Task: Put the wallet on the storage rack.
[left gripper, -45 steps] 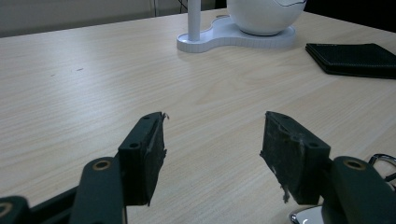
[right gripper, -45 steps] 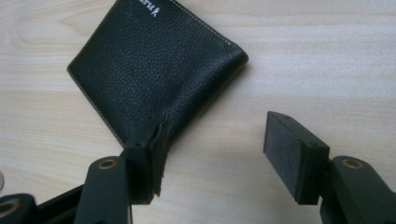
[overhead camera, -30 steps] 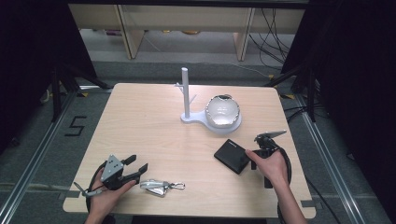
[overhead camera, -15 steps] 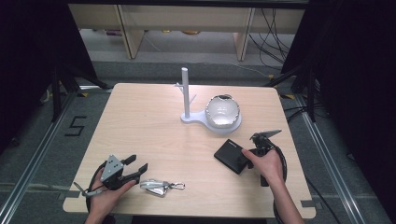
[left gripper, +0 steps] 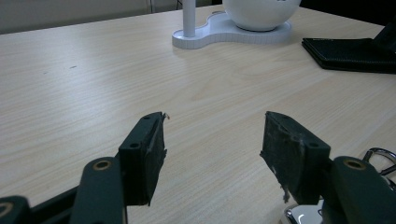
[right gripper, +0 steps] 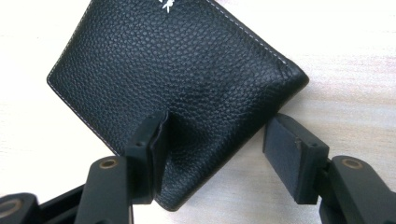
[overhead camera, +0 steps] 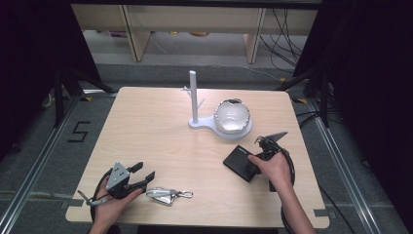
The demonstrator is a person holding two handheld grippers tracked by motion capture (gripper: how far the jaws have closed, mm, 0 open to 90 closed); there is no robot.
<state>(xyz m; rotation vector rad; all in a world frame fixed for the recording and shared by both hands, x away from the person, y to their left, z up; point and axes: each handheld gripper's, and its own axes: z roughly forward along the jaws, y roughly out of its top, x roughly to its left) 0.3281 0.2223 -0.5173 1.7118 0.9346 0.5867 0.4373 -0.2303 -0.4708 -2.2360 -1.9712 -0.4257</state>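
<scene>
Right gripper (right gripper: 215, 154) straddling a black pebbled-leather wallet (right gripper: 177, 88).
Jaws spread around its corner, one pad touching, not clamped; wallet flat on pale wooden table (overhead camera: 156, 141), near right edge. Left gripper (left gripper: 212, 154) agape, empty.

High overhead, two low tool views

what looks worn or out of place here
The pads of the left gripper are frayed at the edges. The wallet lies askew with one corner between the right gripper's open jaws.
</scene>
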